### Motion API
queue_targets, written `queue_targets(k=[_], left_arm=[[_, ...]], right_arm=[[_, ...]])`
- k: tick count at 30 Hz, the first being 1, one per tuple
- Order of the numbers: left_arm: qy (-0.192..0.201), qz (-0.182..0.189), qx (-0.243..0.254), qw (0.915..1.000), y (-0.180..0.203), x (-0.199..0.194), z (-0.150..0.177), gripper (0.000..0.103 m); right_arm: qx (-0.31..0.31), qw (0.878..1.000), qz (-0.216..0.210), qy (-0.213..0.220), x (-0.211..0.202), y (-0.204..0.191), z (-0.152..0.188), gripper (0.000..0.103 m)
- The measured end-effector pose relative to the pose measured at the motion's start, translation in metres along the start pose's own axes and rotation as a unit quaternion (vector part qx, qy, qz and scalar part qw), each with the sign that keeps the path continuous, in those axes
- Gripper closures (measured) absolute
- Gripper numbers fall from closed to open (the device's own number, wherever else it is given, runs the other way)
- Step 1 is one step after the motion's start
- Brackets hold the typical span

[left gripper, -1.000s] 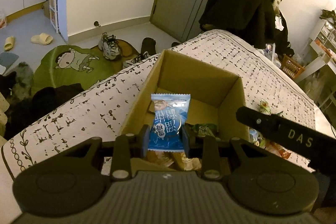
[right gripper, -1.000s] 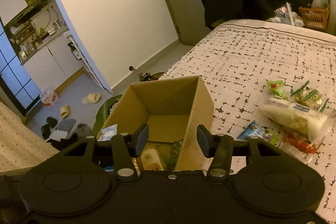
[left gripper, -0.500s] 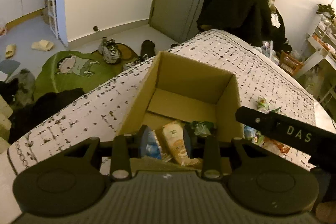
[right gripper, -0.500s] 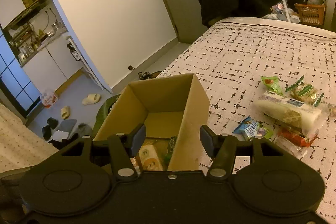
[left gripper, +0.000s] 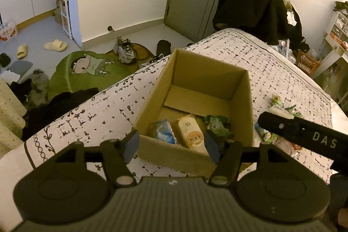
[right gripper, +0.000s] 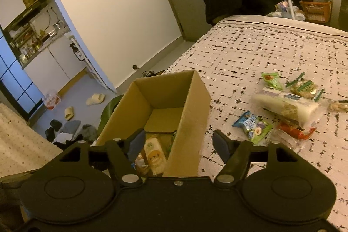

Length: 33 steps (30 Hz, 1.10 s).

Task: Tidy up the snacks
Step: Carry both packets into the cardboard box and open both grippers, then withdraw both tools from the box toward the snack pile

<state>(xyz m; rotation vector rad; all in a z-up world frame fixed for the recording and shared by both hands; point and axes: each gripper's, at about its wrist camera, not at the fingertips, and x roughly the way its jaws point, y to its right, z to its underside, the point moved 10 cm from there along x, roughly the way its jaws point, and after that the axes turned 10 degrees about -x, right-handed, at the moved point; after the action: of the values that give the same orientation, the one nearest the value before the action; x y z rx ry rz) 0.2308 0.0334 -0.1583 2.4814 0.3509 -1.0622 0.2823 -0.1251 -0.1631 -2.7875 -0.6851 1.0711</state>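
The cardboard box [left gripper: 239, 88] sits open on the bed cover [left gripper: 87, 114], close to the cover's edge. Inside the box, at the near end, lie a blue packet [left gripper: 162, 133], a tan packet [left gripper: 191, 136] and a green packet [left gripper: 216, 124], side by side and touching. The far end of the box floor is bare.

The left gripper [left gripper: 171, 145] hangs over the near wall of the box. Its jaws have just been opening and now stand wide, with nothing between them.

The right gripper [right gripper: 181, 142] hangs over the box's near right corner. Its jaws have just been opening too, stand wide, and hold nothing.

To the right of the box, more snacks lie loose on the bed cover: a small blue-green packet [right gripper: 252, 125] nearest the box, then a long white packet [right gripper: 287, 105], a red packet [right gripper: 293, 129] and a small green packet [right gripper: 271, 79] further out
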Motion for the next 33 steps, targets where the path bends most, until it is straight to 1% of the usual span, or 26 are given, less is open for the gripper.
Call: queue_targets(k=[2, 4, 5, 7, 8, 10, 12, 13, 17, 19, 22, 25, 27, 33], left_arm=[[0.000, 0.001, -0.001, 1.0000, 0.001, -0.003, 0.002, 0.037], [0.000, 0.000, -0.001, 1.0000, 0.004, -0.007, 0.004, 0.035], [0.001, -0.001, -0.001, 1.0000, 0.005, -0.009, 0.004, 0.029], [0.005, -0.001, -0.004, 1.0000, 0.008, -0.012, 0.006, 0.025], [0.005, 0.001, -0.004, 1.0000, 0.010, -0.014, 0.007, 0.021], [-0.005, 0.009, -0.007, 0.9999, 0.015, -0.016, 0.010, 0.015], [-0.018, 0.031, -0.009, 0.9993, 0.021, -0.019, 0.014, 0.014], [-0.019, 0.035, -0.009, 0.9992, 0.024, -0.020, 0.015, 0.014], [-0.015, 0.034, -0.005, 0.9993, 0.030, -0.028, 0.018, 0.013], [-0.015, 0.032, -0.007, 0.9993, 0.032, -0.029, 0.019, 0.013], [-0.013, 0.035, -0.011, 0.9992, 0.035, -0.031, 0.020, 0.012], [0.001, 0.033, -0.011, 0.9994, 0.038, -0.035, 0.017, 0.000], [0.007, 0.036, -0.010, 0.9993, 0.041, -0.037, 0.016, 0.000], [0.012, 0.053, -0.013, 0.9984, 0.057, -0.040, 0.017, 0.000]], right_arm=[[0.004, 1.000, 0.010, 0.008, -0.007, 0.005, -0.001, 0.023], [0.010, 1.000, 0.016, 0.013, -0.012, 0.009, -0.002, 0.023], [0.014, 1.000, 0.018, 0.014, -0.013, 0.012, -0.002, 0.023], [0.022, 0.999, 0.021, 0.018, -0.017, 0.016, -0.003, 0.021], [0.025, 0.999, 0.023, 0.021, -0.019, 0.018, -0.003, 0.020], [0.031, 0.999, 0.028, 0.026, -0.023, 0.023, -0.003, 0.019], [0.037, 0.998, 0.034, 0.028, -0.026, 0.028, -0.003, 0.018], [0.040, 0.998, 0.035, 0.028, -0.026, 0.031, -0.003, 0.018], [0.058, 0.997, 0.043, 0.027, -0.034, 0.045, 0.001, 0.018], [0.077, 0.996, 0.037, 0.029, -0.038, 0.051, 0.002, 0.018], [0.085, 0.995, 0.033, 0.034, -0.046, 0.056, 0.001, 0.015], [0.074, 0.996, 0.038, 0.035, -0.054, 0.057, 0.000, 0.012], [0.076, 0.996, 0.034, 0.040, -0.061, 0.060, 0.000, 0.009], [0.087, 0.994, 0.037, 0.047, -0.078, 0.080, -0.001, 0.007]])
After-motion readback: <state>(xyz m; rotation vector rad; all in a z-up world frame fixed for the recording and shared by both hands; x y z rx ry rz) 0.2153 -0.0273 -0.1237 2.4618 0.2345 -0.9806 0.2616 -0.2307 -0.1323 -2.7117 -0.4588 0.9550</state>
